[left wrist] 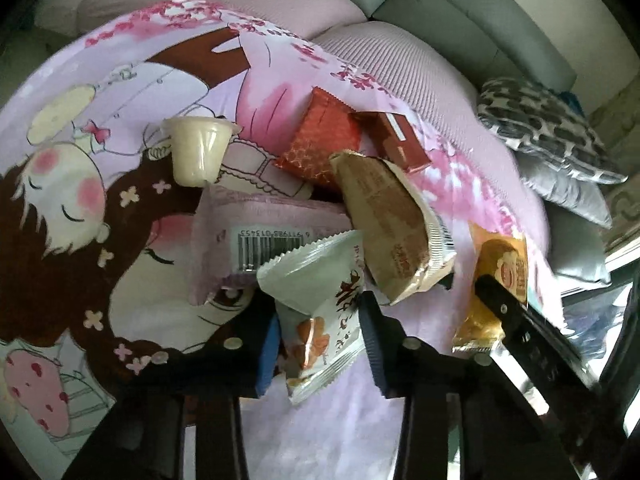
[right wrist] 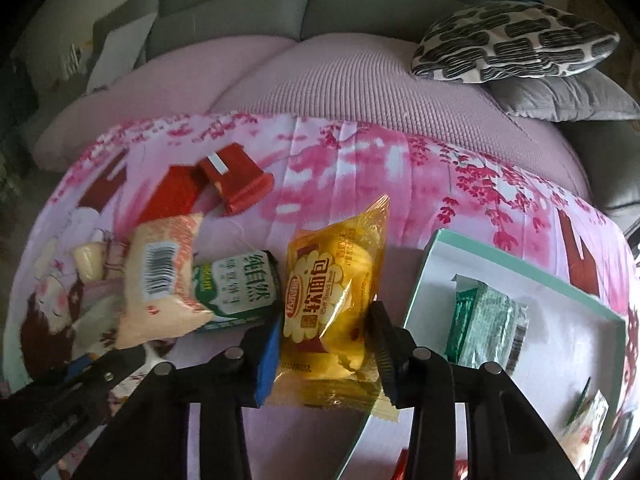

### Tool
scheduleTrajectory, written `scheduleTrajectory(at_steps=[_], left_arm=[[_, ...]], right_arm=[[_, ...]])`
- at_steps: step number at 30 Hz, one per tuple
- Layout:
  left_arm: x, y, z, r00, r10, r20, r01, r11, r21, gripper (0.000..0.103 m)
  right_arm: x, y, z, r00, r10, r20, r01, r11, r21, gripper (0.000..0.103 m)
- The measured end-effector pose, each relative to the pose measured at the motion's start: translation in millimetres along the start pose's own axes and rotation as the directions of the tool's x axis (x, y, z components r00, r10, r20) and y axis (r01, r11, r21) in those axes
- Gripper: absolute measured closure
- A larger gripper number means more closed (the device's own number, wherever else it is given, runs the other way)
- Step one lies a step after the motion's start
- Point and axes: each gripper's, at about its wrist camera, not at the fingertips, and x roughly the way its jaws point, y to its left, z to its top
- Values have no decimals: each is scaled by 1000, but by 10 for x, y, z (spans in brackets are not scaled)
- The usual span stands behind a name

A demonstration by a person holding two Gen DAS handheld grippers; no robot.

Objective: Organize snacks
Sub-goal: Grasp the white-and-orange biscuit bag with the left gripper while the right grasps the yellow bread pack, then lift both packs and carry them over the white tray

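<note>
Grey upholstered sofa at the back, ribbed mauve seat pad in front of it, smooth cartoon-print cloth with pink blossoms laid flat over the pad. Patterned black-and-white cushion sits on a quilted grey cushion at the right end.

Shallow rectangular box, mint rim, white inside, lies on the cloth at right; a crinkly green foil packet lies inside it, and another pale packet at its near corner is too blurred to name.

Snack pile on the cloth left of the box: pink pillow-shaped packet with barcode up, beige wrapped packet leaning over it, glossy red foil packet touching a dark red packet with white stripe, green-and-white carton part tucked under the pink packet, small translucent jelly cup, tapered, tipped on its side, apart from the rest.

Right gripper, black with blue pads, is clamped on the soft bread packet, clear yellow film, puffy, pinched near its lower half, just left of the box.

Left gripper is clamped on a white snack packet with serrated edges and red lettering, film creased between the pads, near the front of the pile.
</note>
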Motion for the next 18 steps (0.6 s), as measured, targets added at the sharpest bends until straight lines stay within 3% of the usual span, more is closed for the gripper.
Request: scheduleTrajectory(at_steps=[6,18], left_arm=[[-7,-12,15,998,-68,2,68,998,-13,83],[-297,18,48,991,-103,90,106,994,-30,84]], right_arm=[[-231,-21,-130,998,27,54,-31,997,73,59],[-457,-284,-479,999,25,48,-34,981,193,59]])
